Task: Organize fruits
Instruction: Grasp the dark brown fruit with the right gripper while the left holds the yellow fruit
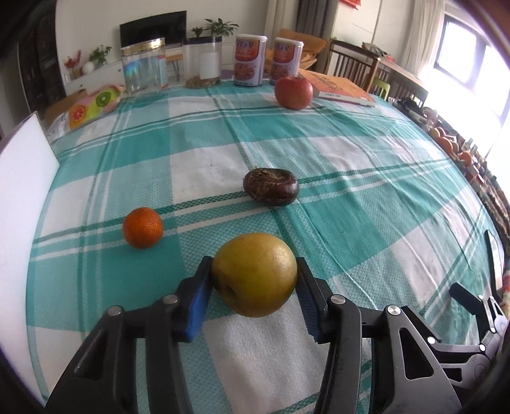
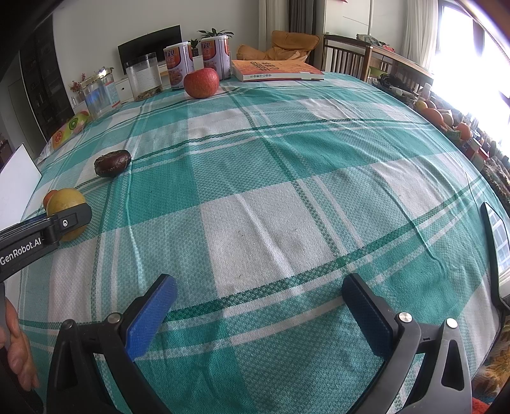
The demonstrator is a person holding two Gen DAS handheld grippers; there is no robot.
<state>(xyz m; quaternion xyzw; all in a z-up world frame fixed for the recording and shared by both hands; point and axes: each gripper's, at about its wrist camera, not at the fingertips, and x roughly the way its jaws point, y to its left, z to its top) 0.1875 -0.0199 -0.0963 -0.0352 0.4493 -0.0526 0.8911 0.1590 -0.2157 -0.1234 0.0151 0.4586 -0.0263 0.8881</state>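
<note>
Bright window [image 1: 462, 60] lights wooden chairs [image 1: 350, 68] against white walls [image 1: 89, 22].

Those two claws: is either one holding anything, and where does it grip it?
The left gripper clamps the yellow pear across its widest part, one pad on each side. The right gripper is open, holding nothing.

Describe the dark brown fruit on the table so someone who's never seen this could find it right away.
Start at the teal and white checked tablecloth. Near its middle, beyond the yellow pear held in the left tongs and right of the small orange, lies the dark brown fruit. It is the only dark, flattened, rough-skinned piece; the others, including the far red apple, are bright.
</note>
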